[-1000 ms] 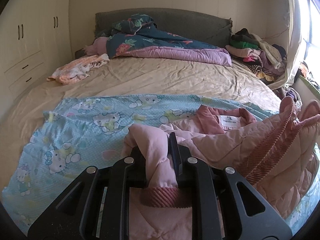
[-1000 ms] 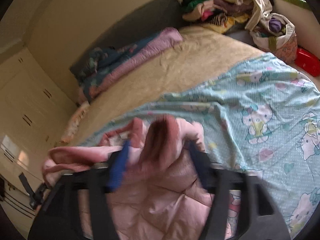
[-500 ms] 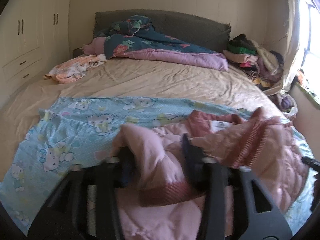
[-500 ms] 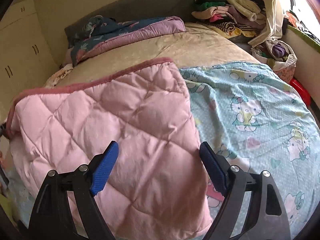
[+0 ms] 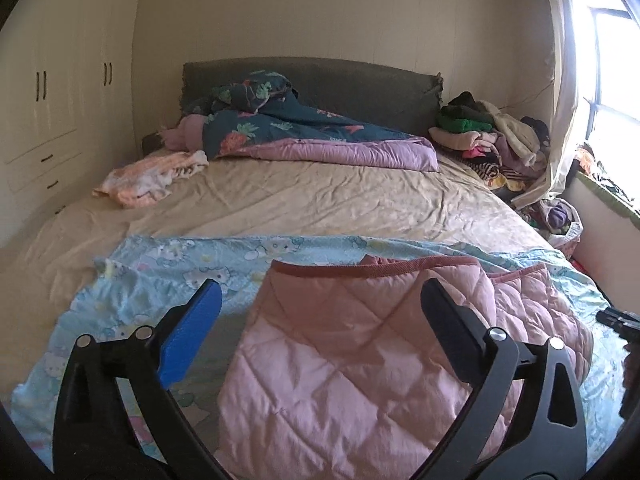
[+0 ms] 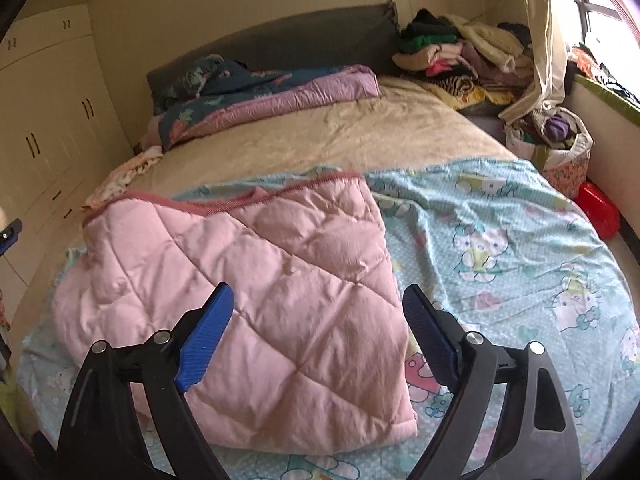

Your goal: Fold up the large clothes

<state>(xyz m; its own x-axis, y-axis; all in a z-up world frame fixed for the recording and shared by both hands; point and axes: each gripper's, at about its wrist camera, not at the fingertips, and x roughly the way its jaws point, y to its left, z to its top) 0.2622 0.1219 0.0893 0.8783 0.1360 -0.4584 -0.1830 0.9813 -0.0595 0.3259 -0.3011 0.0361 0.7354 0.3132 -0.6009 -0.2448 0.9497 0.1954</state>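
A pink quilted jacket [image 5: 360,360] lies folded flat on a light blue cartoon-print sheet [image 5: 168,276] at the near end of the bed. It also shows in the right wrist view [image 6: 260,276], with its darker pink ribbed hem along the far edge. My left gripper [image 5: 320,312] is open and empty, held just above the jacket's near part. My right gripper [image 6: 318,320] is open and empty above the jacket's near right part. The blue sheet [image 6: 500,240] spreads out to the right of the jacket.
A beige bed [image 5: 300,196] carries a dark floral and purple quilt [image 5: 320,136] by the grey headboard and a peach cloth [image 5: 148,176] at left. A clothes pile [image 5: 488,136] sits at right. A bag of clothes [image 6: 560,148] and red box [image 6: 598,208] stand beside the bed.
Both grippers let go of the pink jacket and opened wide. The jacket, bunched up a second ago, now lies folded flat on the blue sheet. Both grippers pulled back and up.
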